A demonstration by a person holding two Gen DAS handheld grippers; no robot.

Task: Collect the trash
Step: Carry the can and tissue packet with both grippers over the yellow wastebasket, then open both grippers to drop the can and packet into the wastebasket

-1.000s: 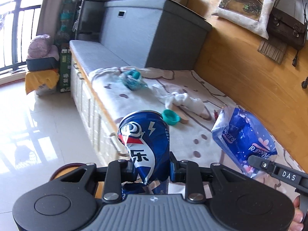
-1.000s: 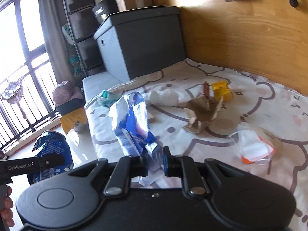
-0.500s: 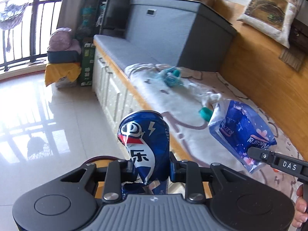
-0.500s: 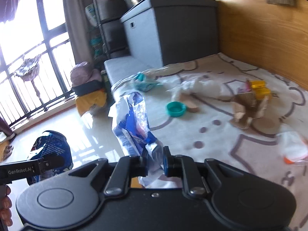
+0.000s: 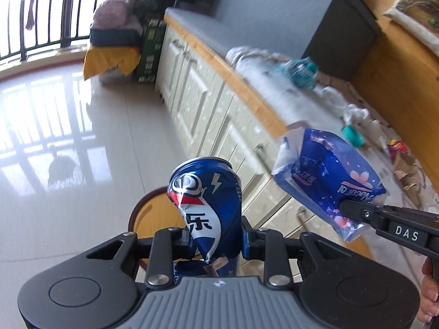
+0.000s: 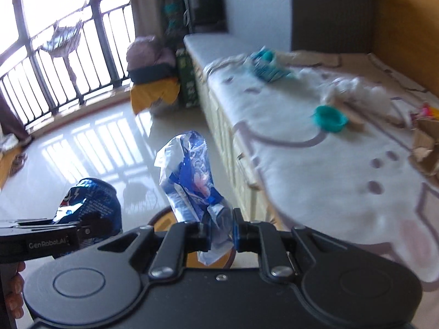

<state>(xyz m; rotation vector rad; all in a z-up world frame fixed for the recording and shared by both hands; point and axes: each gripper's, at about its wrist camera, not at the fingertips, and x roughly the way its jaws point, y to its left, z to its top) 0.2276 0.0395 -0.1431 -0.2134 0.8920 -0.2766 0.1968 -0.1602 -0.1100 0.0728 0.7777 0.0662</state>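
- Both views had swung off the bed and out over the floor (image 5: pixel 68 142) compared with a second earlier; the bed edge now sat to the right in each.
- Left gripper (image 5: pixel 215 242) was clamped on the crushed blue can (image 5: pixel 207 203), dented body pinched between the pads, grip unchanged.
- Right gripper (image 6: pixel 219 235) was nearly closed, pinching the crumpled blue-and-clear wrapper (image 6: pixel 192 183) by its lower end; the rest of it stood up above the jaws.
- A round brown-rimmed container (image 5: pixel 153 213) had come into view on the floor just below and ahead of both grippers. Likely the bin, so I'd judge this as the carry-to-drop leg, release not yet done.
- Can and wrapper hung side by side, apart, both above that container's area.
- More trash was left on the bed's patterned sheet (image 6: pixel 343 192): teal cap (image 6: pixel 329 119), teal packet (image 6: pixel 264 67), white crumpled paper (image 6: pixel 354 87), torn cardboard (image 6: pixel 428 148).
- Room: glossy tiled floor, barred window (image 6: pixel 55 54), cream drawer fronts (image 5: pixel 208 104) under the bed platform, grey storage box (image 5: pixel 288 16), wood-panel wall (image 5: pixel 397 82).
- Frames were motion-blurred.
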